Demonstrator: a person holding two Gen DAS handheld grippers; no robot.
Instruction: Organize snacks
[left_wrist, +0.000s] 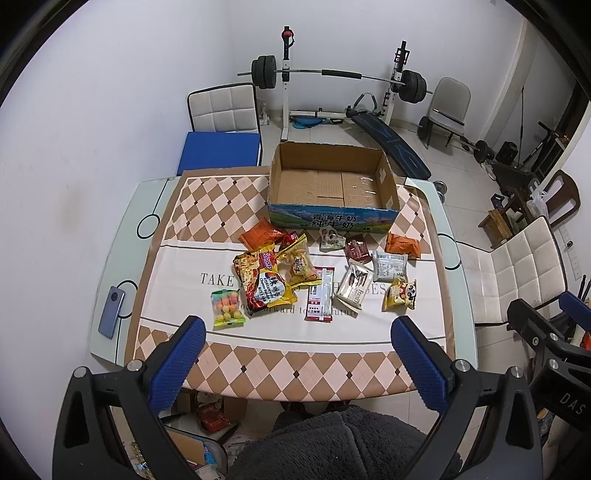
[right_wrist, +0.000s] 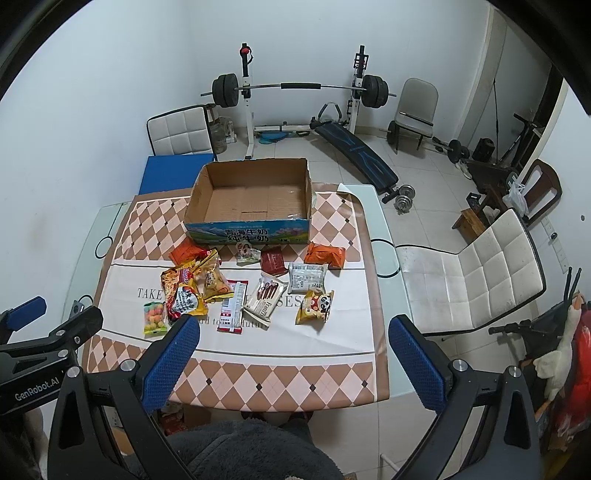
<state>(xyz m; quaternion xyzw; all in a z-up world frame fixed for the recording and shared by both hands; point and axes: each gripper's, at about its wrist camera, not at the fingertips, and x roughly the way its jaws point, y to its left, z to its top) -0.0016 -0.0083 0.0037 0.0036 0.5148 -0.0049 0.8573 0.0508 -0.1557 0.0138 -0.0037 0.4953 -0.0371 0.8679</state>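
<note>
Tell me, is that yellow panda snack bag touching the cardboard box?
Apart. The right wrist view shows the yellow panda snack bag lying well short of the cardboard box, with bare tablecloth and other packets between them.

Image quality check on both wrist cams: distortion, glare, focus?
Left wrist: heavy fisheye, dark vignette corners, table edges bowed; snacks sharp, flat indoor light, mild sheen on the glass. Right wrist: same barrel warp, barbell curved; small glare on tape inside the cardboard box; no motion blur.

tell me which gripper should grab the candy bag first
Left, probably. The candy bag lies at the pile's left edge, just ahead of the open left gripper. The right gripper, also open, faces the pile's right side.
</note>
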